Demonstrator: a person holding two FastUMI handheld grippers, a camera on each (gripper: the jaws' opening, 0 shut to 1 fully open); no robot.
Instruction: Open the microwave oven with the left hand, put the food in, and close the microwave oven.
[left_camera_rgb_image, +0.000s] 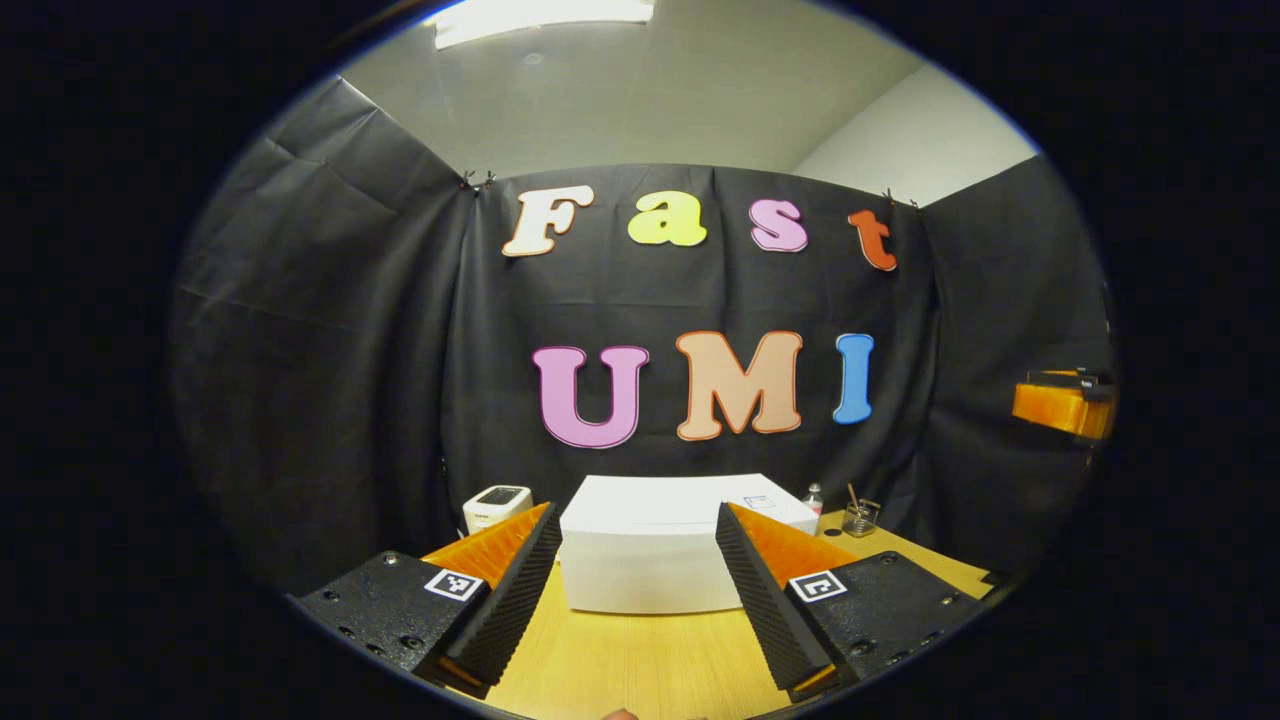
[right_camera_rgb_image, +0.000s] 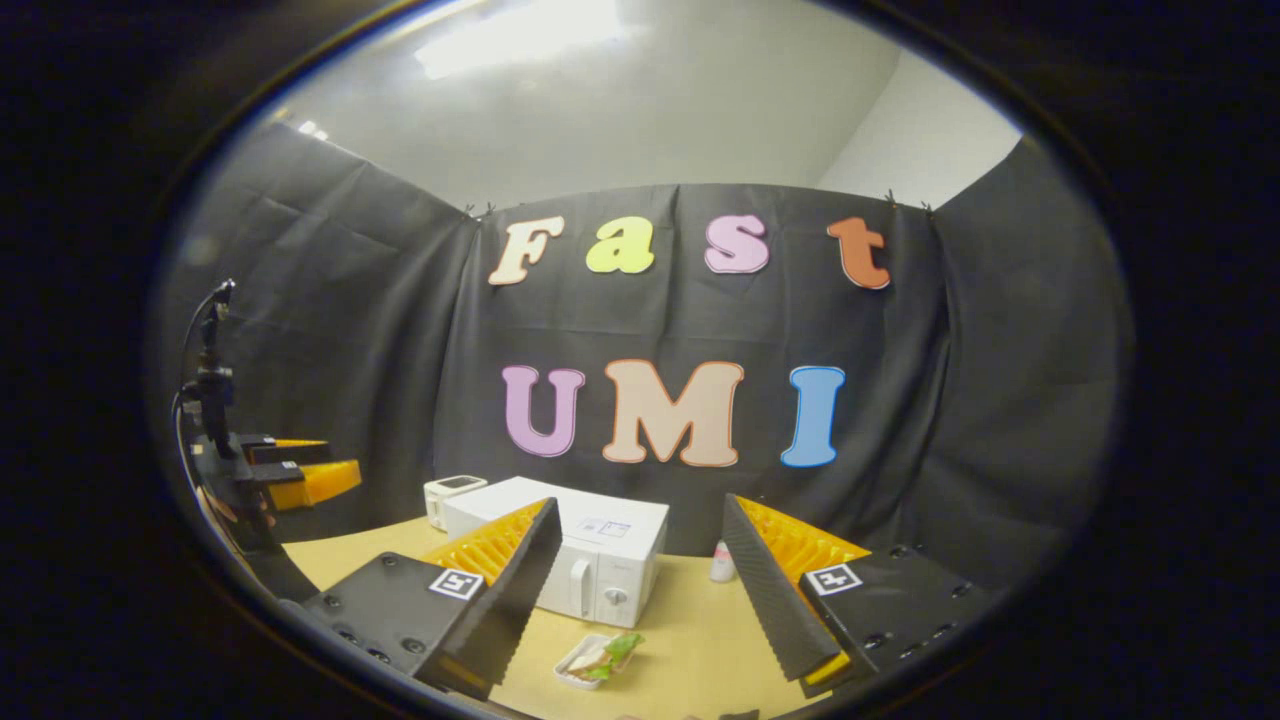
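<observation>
White microwave (right_camera_rgb_image: 590, 565) shut at twelve o'clock, both grippers (left_camera_rgb_image: 640, 590) (right_camera_rgb_image: 640, 600) gaping empty, food (right_camera_rgb_image: 598, 660) waiting—left must take the handle (right_camera_rgb_image: 578, 588) first.

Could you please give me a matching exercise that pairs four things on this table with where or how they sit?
Things:
1. microwave oven
2. food tray
3. small bottle
4. glass jar

Places or states:
A. on the table in front of the oven
B. door shut
C. holds sticks
D. just right of the oven in the right gripper view

Pairs: 1-B, 2-A, 3-D, 4-C
</observation>
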